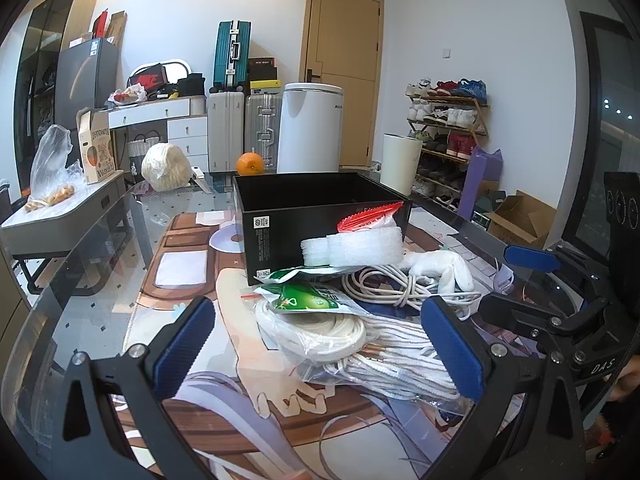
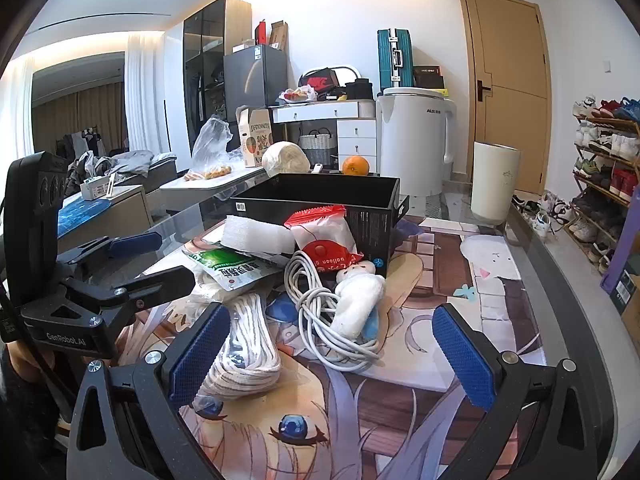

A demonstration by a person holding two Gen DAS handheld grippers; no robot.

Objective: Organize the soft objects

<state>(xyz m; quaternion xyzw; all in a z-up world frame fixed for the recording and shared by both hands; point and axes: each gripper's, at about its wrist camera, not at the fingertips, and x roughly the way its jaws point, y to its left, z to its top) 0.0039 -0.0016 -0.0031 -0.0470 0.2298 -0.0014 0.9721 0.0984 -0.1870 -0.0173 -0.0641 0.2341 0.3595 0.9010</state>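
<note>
A pile of soft items lies on the glass table in front of an open black box (image 1: 308, 216) (image 2: 320, 204). It holds a bagged white rope bundle (image 1: 384, 356) (image 2: 248, 344), a green packet (image 1: 308, 300) (image 2: 228, 268), a white foam block (image 1: 352, 248) (image 2: 256, 234), a red-topped balloon bag (image 1: 368, 216) (image 2: 324, 240), a coiled white cable (image 1: 384, 284) (image 2: 320, 312) and a white plush toy (image 1: 440, 268) (image 2: 360, 296). My left gripper (image 1: 320, 344) is open over the rope bundle. My right gripper (image 2: 332, 352) is open just before the cable and plush.
An anime print mat (image 2: 400, 400) covers the table under glass. A cream cylinder (image 2: 494, 180) stands at the far right of the table, an orange (image 2: 355, 166) behind the box. A shoe rack (image 2: 608, 160) stands right, suitcases and a white appliance (image 1: 310, 128) behind.
</note>
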